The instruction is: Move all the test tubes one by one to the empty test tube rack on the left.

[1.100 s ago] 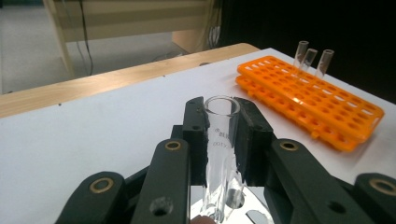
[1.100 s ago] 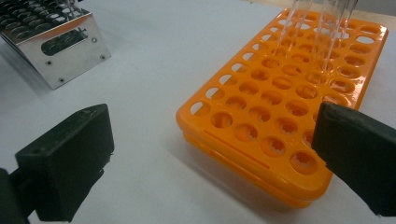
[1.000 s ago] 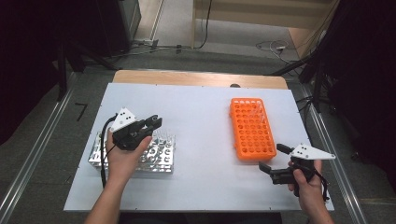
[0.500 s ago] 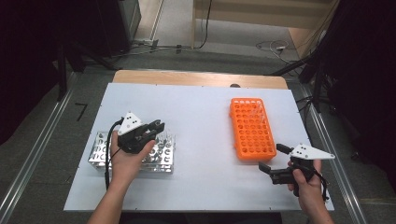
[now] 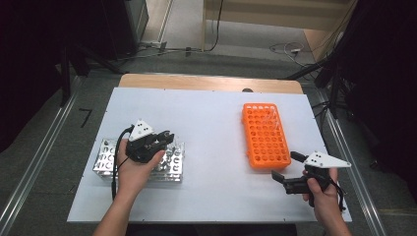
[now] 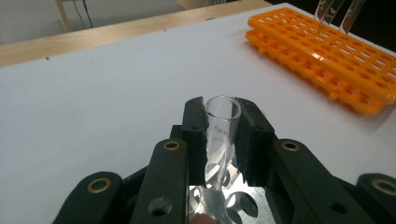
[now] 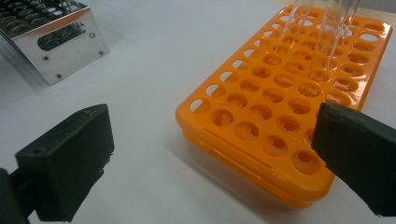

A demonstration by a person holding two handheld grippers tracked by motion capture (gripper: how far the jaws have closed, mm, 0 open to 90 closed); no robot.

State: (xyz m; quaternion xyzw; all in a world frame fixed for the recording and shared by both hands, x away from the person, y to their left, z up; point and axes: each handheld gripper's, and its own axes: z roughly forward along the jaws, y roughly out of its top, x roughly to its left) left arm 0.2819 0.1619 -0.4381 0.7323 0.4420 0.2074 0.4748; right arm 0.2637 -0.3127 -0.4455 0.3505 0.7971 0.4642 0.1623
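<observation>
**Glass tube clamped over the metal rack: the risks we see**

We hold a clear test tube (image 6: 221,135) between the fingers (image 6: 196,135) of our left gripper (image 5: 156,141), closed tight on its upper part just under the rim. The tube stands nearly upright, its lower end still at the holes of the metal rack (image 5: 105,160), which sits at about 8 o'clock on the tabletop (image 5: 211,118).

What could go wrong, in our judgement: the tube is smooth glass and gripped near the top, so a tilted lift could scrape or jam it against the rack's hole, or let it slide down through the pads. A harder squeeze could crack it. On the way across, a swing of the hanging end could knock the tubes already standing in the orange rack (image 5: 265,135), at about 3 o'clock.

Our right gripper (image 5: 287,169) hovers near the tabletop at 5 o'clock, its fingers (image 7: 70,161) spread wide and holding nothing, just off the orange rack's near end.

The orange rack holds a few clear tubes (image 7: 322,32) at its far end; most holes are empty. The metal rack's other holes we cannot read clearly.
</observation>
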